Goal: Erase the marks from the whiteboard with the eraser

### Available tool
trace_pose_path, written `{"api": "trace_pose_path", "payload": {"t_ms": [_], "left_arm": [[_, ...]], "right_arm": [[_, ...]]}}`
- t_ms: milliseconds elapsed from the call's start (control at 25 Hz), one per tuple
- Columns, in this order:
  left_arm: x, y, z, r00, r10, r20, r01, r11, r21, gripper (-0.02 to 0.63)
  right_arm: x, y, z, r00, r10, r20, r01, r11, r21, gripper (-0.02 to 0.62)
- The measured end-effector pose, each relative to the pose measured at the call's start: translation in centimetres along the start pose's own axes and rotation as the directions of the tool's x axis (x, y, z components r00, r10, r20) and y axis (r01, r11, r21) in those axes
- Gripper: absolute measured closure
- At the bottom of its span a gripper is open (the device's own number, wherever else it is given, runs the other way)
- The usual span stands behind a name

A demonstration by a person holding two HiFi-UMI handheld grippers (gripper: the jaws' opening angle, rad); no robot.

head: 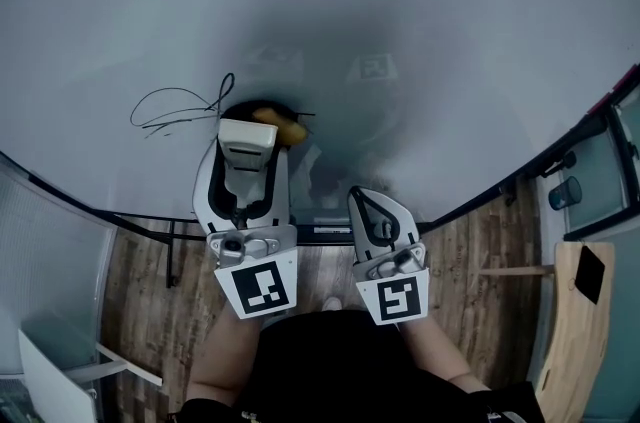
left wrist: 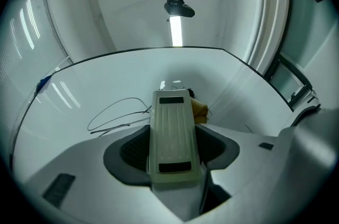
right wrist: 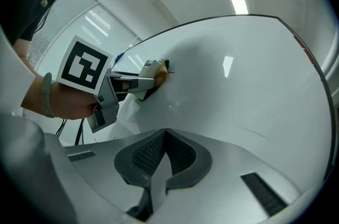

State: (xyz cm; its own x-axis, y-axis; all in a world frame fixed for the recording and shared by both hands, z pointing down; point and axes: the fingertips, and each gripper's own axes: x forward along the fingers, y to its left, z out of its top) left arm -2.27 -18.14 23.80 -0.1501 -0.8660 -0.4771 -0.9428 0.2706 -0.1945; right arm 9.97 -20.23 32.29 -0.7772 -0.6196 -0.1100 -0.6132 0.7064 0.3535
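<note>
Left gripper (left wrist: pixel 175 157) first: its jaws were clamped on the eraser (left wrist: pixel 170 122), which was held lengthwise between them, long axis pointed straight out at the whiteboard (head: pixel 420 11). The yellowish felt end looked to be pressed against the board at the far tip, though actual contact can't be confirmed. The marks (left wrist: pixel 116 117), thin black scribbled loops, were seen just left of that tip, pretty much beside it, so a sideways sweep to the left is probably what's called for. The right gripper (right wrist: pixel 166 135) was shut on nothing, parked to the right and nearer, well apart from the marks.
</note>
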Motion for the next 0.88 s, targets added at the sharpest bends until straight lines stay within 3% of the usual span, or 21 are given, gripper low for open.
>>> {"api": "trace_pose_path", "payload": {"t_ms": [320,440,680,880], "left_arm": [[-1.7,8.6,-2.5,0.998,0.055,-0.024,-0.055,0.999,0.001,0.341],[-2.5,12.8,-3.2,0.997,0.082,0.001,-0.082,0.996,0.021,0.341],[-3.7,22.8,-3.1,0.971,0.238,0.004,-0.238,0.971,0.029,0.341],[-3.6,24.0,-2.7,0.963,0.271,0.008,-0.271,0.962,0.013,0.344]], "right_arm": [[4.1,5.3,0.8,0.999,0.047,-0.003,-0.047,0.998,0.038,0.569],[6.0,7.6,1.4,0.998,0.064,0.016,-0.065,0.996,0.062,0.569],[8.7,11.4,3.0,0.993,0.120,0.014,-0.121,0.991,0.058,0.569],[9.3,12.0,2.6,0.989,0.149,0.002,-0.149,0.988,0.038,0.569]]}}
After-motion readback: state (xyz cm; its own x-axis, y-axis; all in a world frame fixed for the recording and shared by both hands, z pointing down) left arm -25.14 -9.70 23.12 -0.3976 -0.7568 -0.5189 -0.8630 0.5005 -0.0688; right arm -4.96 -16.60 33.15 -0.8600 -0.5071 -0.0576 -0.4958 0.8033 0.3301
